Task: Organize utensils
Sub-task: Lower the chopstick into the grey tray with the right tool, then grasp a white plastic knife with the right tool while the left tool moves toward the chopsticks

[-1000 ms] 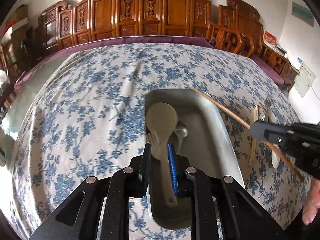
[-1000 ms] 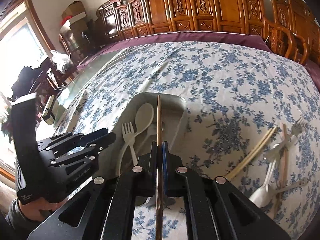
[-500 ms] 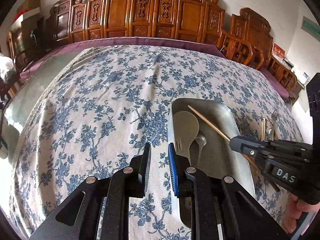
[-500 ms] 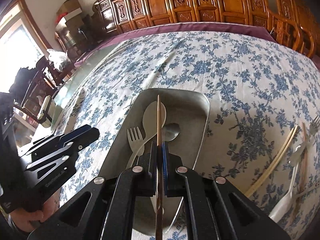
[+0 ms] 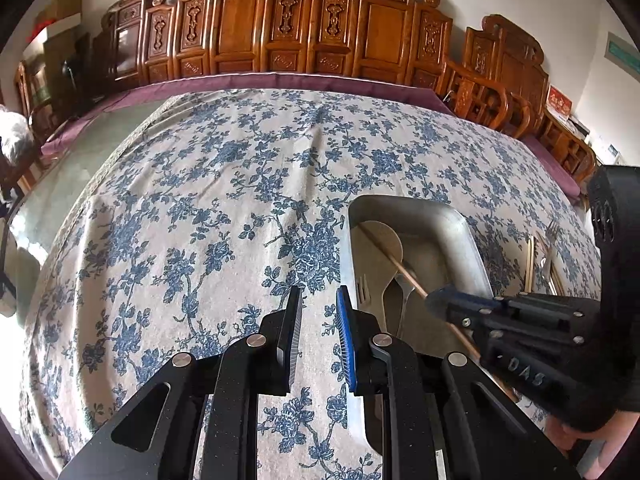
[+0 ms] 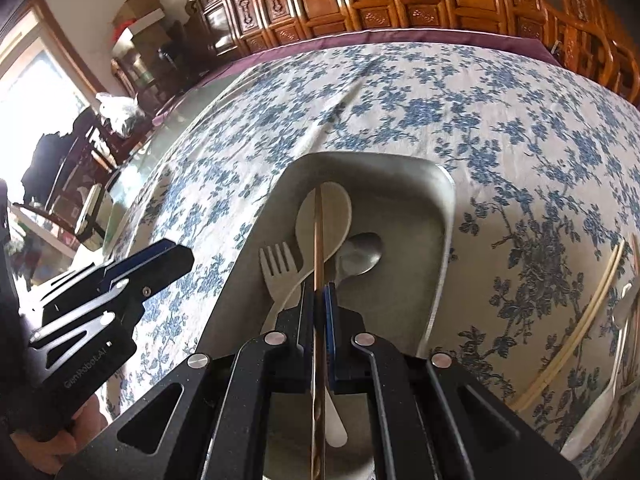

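A metal tray point(image 6: 444, 240) point(image 5: 468, 236) lies on the blue floral tablecloth. In it are a cream rice paddle point(image 6: 340, 208), a cream plastic fork point(image 6: 278, 264) and a metal spoon point(image 6: 360, 254). My right gripper point(image 6: 319, 292) is shut on a brown chopstick point(image 6: 318, 240) and holds it over the tray, its tip above the paddle. It also shows in the left wrist view point(image 5: 436, 300). My left gripper point(image 5: 318, 296) is open and empty, over the cloth just left of the tray.
More chopsticks point(image 6: 572, 336), a white spoon point(image 6: 592, 412) and a fork point(image 5: 552, 232) lie on the cloth right of the tray. Carved wooden chairs point(image 5: 320, 28) line the far table edge. A glass table edge point(image 5: 44, 200) shows at left.
My left gripper has let go of the paddle and moved left out of the tray. My right gripper has carried the chopstick lower and further over the tray.
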The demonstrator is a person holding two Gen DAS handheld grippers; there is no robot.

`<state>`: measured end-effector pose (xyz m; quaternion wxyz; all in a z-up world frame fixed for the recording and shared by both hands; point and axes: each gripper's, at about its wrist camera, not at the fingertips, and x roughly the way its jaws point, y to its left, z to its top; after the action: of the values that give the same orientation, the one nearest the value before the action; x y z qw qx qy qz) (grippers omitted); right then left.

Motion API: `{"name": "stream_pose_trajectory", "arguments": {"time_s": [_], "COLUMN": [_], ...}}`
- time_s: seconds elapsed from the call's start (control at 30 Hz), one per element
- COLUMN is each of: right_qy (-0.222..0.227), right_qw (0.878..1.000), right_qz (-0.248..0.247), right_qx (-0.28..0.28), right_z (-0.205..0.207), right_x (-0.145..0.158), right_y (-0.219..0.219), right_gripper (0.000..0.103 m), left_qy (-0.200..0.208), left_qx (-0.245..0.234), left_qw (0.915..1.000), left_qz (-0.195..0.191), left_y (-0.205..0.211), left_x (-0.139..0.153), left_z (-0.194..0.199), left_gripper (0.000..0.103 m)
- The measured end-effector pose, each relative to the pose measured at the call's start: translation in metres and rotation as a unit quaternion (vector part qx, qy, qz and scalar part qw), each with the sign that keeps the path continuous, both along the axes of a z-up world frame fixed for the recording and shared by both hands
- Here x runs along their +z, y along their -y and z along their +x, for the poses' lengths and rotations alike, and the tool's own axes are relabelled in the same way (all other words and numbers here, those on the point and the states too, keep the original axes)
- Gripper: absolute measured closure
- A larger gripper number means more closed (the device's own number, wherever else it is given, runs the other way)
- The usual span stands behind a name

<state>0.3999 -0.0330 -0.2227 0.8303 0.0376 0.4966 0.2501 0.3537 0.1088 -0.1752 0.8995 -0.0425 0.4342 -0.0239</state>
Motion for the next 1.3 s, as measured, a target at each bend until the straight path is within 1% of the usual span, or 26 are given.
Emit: {"name": "stream_pose_trajectory", "arguments": {"time_s": [0.2, 0.33, 0.5, 0.63, 0.7, 0.73, 0.77, 0.8, 0.83, 0.9, 0.93, 0.97, 1.07, 1.13, 1.27, 1.3], "right_qy": [-0.004, -0.004, 0.015, 0.044, 0.058, 0.064, 0.069, 0.071, 0.075, 0.08, 0.082, 0.084, 0.088, 0.092, 0.089, 0.088], "right_qw": [1.0, 1.0, 0.999, 0.997, 0.996, 0.996, 0.995, 0.995, 0.995, 0.995, 0.995, 0.995, 0.994, 0.992, 0.99, 0.99], "right_qz": [-0.015, -0.009, -0.011, -0.031, -0.038, -0.041, -0.043, -0.044, -0.048, -0.054, -0.055, -0.057, -0.067, -0.077, -0.091, -0.091], "right_qx": [0.016, 0.021, 0.033, 0.055, 0.057, 0.055, 0.053, 0.05, 0.043, 0.028, 0.021, 0.008, -0.018, -0.037, -0.063, -0.068], "right_z": [0.003, 0.001, -0.006, -0.02, -0.03, -0.035, -0.039, -0.042, -0.047, -0.054, -0.056, -0.06, -0.068, -0.074, -0.082, -0.083], "right_x": [-0.006, -0.007, 0.003, 0.016, 0.023, 0.027, 0.029, 0.03, 0.032, 0.034, 0.035, 0.037, 0.037, 0.037, 0.032, 0.03], "right_y": [-0.005, -0.003, -0.002, 0.009, 0.024, 0.035, 0.045, 0.052, 0.068, 0.091, 0.101, 0.118, 0.153, 0.177, 0.211, 0.218], "right_gripper": [0.096, 0.095, 0.095, 0.095, 0.095, 0.095, 0.095, 0.095, 0.095, 0.095, 0.095, 0.095, 0.094, 0.081, 0.079, 0.075], "left_qy": [0.001, 0.002, 0.005, 0.008, 0.011, 0.015, 0.018, 0.021, 0.024, 0.029, 0.031, 0.034, 0.042, 0.043, 0.042, 0.043], "left_qx": [-0.003, -0.005, -0.008, -0.01, -0.014, -0.018, -0.022, -0.024, -0.028, -0.036, -0.039, -0.044, -0.059, -0.072, -0.093, -0.096], "left_qw": [1.0, 1.0, 1.0, 0.9999, 0.9998, 0.9997, 0.9996, 0.9994, 0.9993, 0.9989, 0.9987, 0.9984, 0.9973, 0.9965, 0.9946, 0.9942], "left_qz": [-0.003, -0.002, 0.003, 0.004, 0.005, 0.007, 0.01, 0.011, 0.011, 0.007, 0.007, 0.008, 0.009, 0.011, 0.017, 0.019], "left_y": [0.001, 0.001, 0.004, 0.008, 0.014, 0.019, 0.023, 0.027, 0.031, 0.042, 0.045, 0.051, 0.068, 0.082, 0.106, 0.11], "left_x": [0.001, 0.001, 0.003, 0.005, 0.007, 0.008, 0.01, 0.011, 0.013, 0.016, 0.017, 0.019, 0.022, 0.022, 0.02, 0.02], "left_z": [0.0, -0.001, -0.003, -0.005, -0.006, -0.008, -0.009, -0.01, -0.01, -0.01, -0.01, -0.011, -0.012, -0.013, -0.016, -0.017], "left_gripper": [0.087, 0.087, 0.087, 0.086, 0.084, 0.079, 0.07, 0.067, 0.061, 0.055, 0.049, 0.046, 0.04, 0.04, 0.04, 0.04]}}
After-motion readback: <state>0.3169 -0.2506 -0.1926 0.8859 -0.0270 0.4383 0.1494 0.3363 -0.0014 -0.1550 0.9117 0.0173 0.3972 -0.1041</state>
